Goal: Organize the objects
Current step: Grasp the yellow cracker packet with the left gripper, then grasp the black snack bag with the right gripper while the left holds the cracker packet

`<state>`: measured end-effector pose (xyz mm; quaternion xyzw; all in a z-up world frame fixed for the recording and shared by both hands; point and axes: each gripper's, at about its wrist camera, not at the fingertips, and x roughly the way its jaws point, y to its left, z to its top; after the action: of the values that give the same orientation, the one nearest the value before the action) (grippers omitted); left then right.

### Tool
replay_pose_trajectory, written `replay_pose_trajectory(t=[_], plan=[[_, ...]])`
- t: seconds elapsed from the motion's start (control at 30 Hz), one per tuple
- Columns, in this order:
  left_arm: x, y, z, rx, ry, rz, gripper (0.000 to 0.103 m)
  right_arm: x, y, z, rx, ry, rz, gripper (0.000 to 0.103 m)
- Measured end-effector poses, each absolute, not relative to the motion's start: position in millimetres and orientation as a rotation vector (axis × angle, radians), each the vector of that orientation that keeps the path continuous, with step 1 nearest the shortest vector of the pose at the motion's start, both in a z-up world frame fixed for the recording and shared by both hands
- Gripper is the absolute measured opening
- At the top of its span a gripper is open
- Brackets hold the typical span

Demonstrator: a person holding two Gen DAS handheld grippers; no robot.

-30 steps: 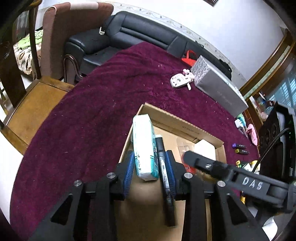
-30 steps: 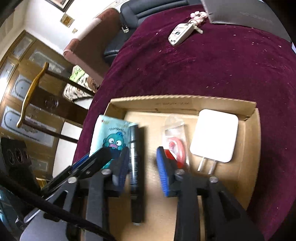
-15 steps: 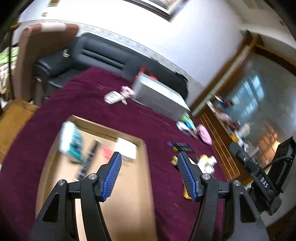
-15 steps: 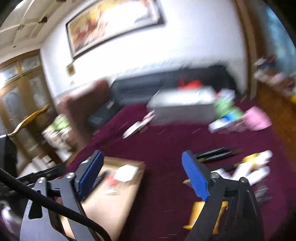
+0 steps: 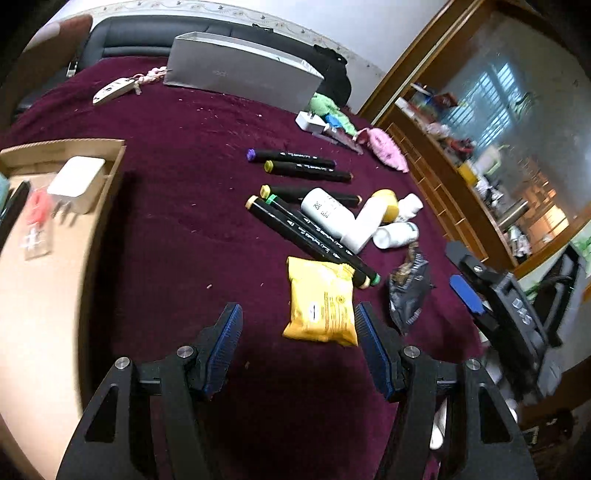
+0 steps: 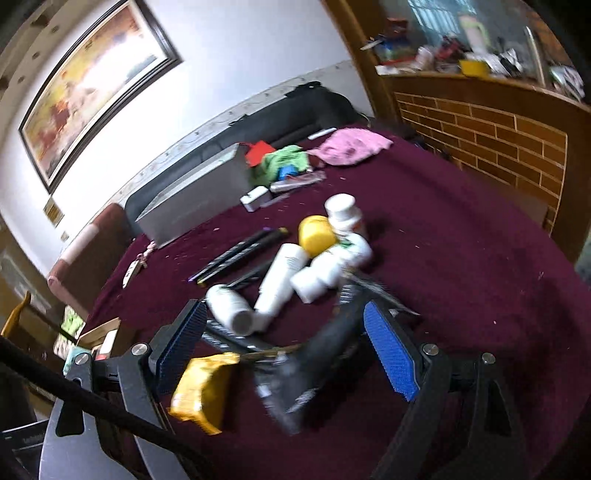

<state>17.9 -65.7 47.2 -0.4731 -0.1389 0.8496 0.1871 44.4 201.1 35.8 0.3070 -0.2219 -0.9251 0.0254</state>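
My left gripper point(image 5: 297, 347) is open and empty above the maroon cloth, just short of a yellow packet point(image 5: 320, 301). The cardboard tray point(image 5: 40, 280) lies at the left with a white charger point(image 5: 75, 181) and a red item in a clear bag point(image 5: 35, 214) in it. My right gripper point(image 6: 284, 354) is open, with a dark foil packet point(image 6: 314, 362) lying between its jaws on the table; I cannot tell if they touch. The yellow packet point(image 6: 203, 387) lies by its left finger. Black markers point(image 5: 306, 229) and white bottles point(image 6: 280, 277) lie beyond.
A grey box point(image 5: 240, 74), a car key point(image 5: 112, 88), a white plug point(image 5: 310, 120), green and pink cloths point(image 6: 347, 146) lie at the far side. A black sofa point(image 5: 147, 33) and a wooden cabinet point(image 6: 480, 125) stand behind the table.
Both grippers left the tray, where the tissue pack and the marker stay, and swung right over the loose objects. Both opened wide and came down near the packets.
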Motion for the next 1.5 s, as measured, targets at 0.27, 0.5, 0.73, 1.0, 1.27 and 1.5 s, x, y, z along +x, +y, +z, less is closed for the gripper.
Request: replay_pose_trajectory(t=[0.27,0.5,0.73,1.0,1.27,1.5], plan=[[1.2,-21.7,27.0,-1.361,-0.216,2.445,0.056,39.6,214.7,26.7,0.93,-0.775,-2.776,0.087],[-3.1,10.3,14.1,-1.329,0.033,2.494,0.052,39.7,216.4,25.4,0.925,-0.801,-2.75,0.088],[8.4,-20.9,25.9,-1.303,-0.087,2.458,0.038,35.0,211.8,19.3,0.975,-0.776,-2.74,0.088],[53.6,-81.0,61.6,-1.203,-0.297,2.451,0.039,25.5,209.2,7.6,1.067,-0.803,-2.641,0.087],[89.6,-112.9,75.2,-1.103,-0.253,2.517,0.039,41.5,203.1,7.3,1.205,-0.775,-2.745,0.087],[98.4,-128.6,73.3,-1.094,-0.319,2.51,0.039,14.7,188.5,4.6,1.414,-0.671,-2.807,0.085]])
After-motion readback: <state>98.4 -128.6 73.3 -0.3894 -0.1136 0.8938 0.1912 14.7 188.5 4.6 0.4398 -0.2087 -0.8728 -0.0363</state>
